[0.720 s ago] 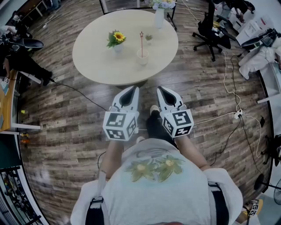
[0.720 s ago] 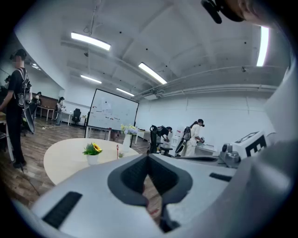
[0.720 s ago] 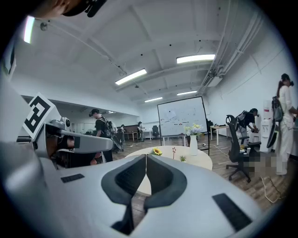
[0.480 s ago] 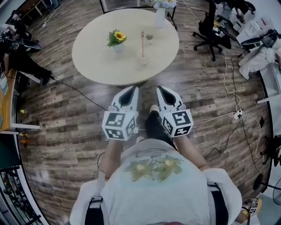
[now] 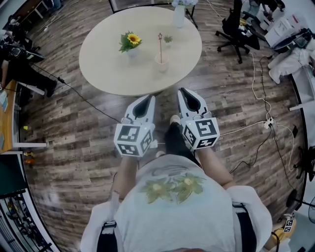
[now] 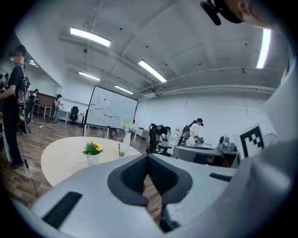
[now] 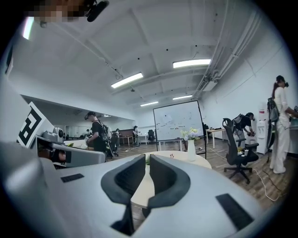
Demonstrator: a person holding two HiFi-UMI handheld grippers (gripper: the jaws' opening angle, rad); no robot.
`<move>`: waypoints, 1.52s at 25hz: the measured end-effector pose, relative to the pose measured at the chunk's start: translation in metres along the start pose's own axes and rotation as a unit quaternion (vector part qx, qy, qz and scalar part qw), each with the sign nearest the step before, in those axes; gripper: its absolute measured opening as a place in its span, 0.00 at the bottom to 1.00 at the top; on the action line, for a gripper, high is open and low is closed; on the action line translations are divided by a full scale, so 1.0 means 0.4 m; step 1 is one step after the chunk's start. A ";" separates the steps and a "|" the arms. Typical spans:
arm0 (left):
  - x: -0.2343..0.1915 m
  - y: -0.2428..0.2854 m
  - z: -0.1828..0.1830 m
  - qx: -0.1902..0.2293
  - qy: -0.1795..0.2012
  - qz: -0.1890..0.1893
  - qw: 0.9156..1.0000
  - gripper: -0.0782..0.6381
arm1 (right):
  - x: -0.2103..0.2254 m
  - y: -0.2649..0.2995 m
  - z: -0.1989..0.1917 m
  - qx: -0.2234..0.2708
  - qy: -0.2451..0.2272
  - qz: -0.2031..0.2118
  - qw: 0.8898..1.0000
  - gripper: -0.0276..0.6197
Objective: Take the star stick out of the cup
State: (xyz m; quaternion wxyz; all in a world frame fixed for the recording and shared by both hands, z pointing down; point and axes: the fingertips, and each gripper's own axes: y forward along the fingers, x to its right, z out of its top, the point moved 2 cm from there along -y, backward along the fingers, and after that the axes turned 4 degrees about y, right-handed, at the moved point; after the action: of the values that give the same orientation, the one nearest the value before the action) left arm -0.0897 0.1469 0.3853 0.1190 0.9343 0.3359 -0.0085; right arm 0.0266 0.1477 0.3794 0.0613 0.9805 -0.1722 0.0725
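Note:
The star stick (image 5: 160, 47), thin and red with a small star on top, stands upright in a white cup (image 5: 161, 62) near the front of the round beige table (image 5: 108, 69). It also shows as a tiny red star (image 7: 171, 155) in the right gripper view and as a thin red stick (image 6: 118, 148) in the left gripper view. My left gripper (image 5: 146, 98) and right gripper (image 5: 185, 91) are held side by side over the floor in front of the table, short of the cup. Both are shut with nothing in them.
A potted sunflower (image 5: 130, 42), a small green plant (image 5: 168, 40) and a tall vase of flowers (image 5: 178, 14) share the table. A black office chair (image 5: 235, 30) stands at the right, with cables (image 5: 261, 118) on the wooden floor. People stand further back.
The table has come nearer in the head view. My right gripper has pushed forward to the table's front edge, while the left has stayed about where it was.

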 end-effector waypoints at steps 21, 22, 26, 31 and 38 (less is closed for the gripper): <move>-0.104 0.150 0.008 -0.023 0.002 0.001 1.000 0.11 | 0.083 0.193 0.013 -0.043 0.026 0.011 0.999 0.39; -0.115 0.165 0.014 -0.024 0.003 0.004 1.000 0.11 | 0.090 0.209 0.017 -0.045 0.027 0.013 0.999 0.39; -0.146 0.223 0.032 -0.029 0.001 0.012 1.000 0.11 | 0.127 0.266 0.029 -0.050 0.031 0.019 0.998 0.39; -0.181 0.288 0.051 -0.031 -0.003 0.019 0.999 0.11 | 0.171 0.337 0.036 -0.059 0.034 0.026 0.997 0.39; -0.229 0.371 0.081 -0.031 -0.003 0.033 0.999 0.11 | 0.228 0.427 0.050 -0.071 0.035 0.039 0.996 0.39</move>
State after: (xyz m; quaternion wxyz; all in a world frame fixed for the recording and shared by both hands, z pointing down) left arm -0.0652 -0.0284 0.3947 0.1491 0.9409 0.3042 0.0028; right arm 0.0547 -0.0448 0.3911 0.1336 0.9631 -0.2126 0.0964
